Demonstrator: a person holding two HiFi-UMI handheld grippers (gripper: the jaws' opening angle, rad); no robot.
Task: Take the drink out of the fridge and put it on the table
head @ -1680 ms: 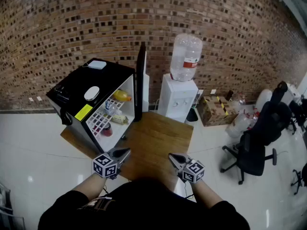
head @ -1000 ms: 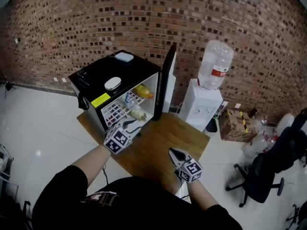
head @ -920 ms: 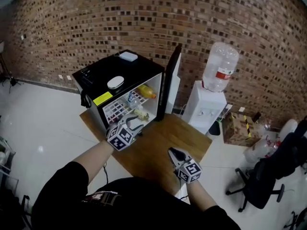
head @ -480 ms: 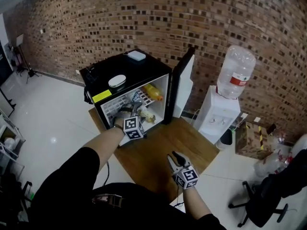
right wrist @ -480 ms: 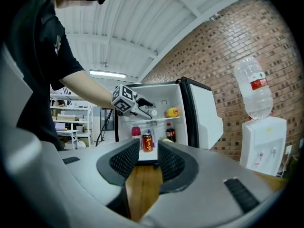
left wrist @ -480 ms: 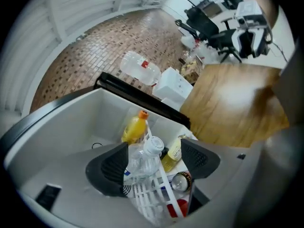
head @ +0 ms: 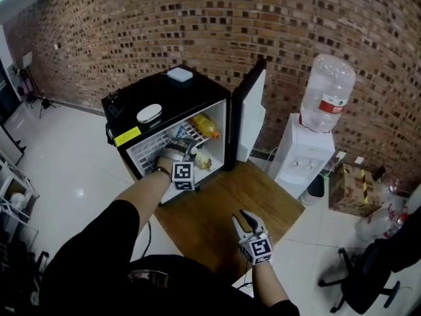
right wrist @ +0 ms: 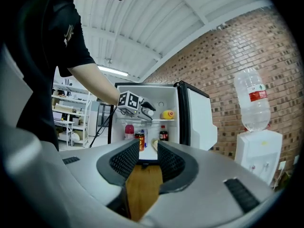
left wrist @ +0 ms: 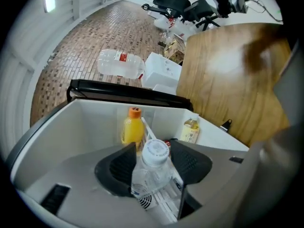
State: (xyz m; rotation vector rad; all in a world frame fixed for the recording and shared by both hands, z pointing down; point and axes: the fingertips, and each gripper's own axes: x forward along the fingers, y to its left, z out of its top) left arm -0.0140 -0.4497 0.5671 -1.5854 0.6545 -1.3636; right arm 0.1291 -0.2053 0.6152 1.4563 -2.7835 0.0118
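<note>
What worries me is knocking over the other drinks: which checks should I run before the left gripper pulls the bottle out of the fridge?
1. Fridge door open: ok.
2. Left gripper fingers touch both sides of the clear bottle: ok.
3. Grip firm enough: cannot tell.
4. Orange juice bottle beyond the fingers, not between them: ok.
5. Bare table for landing: ok.
6. Right gripper empty, fingers apart: ok.
</note>
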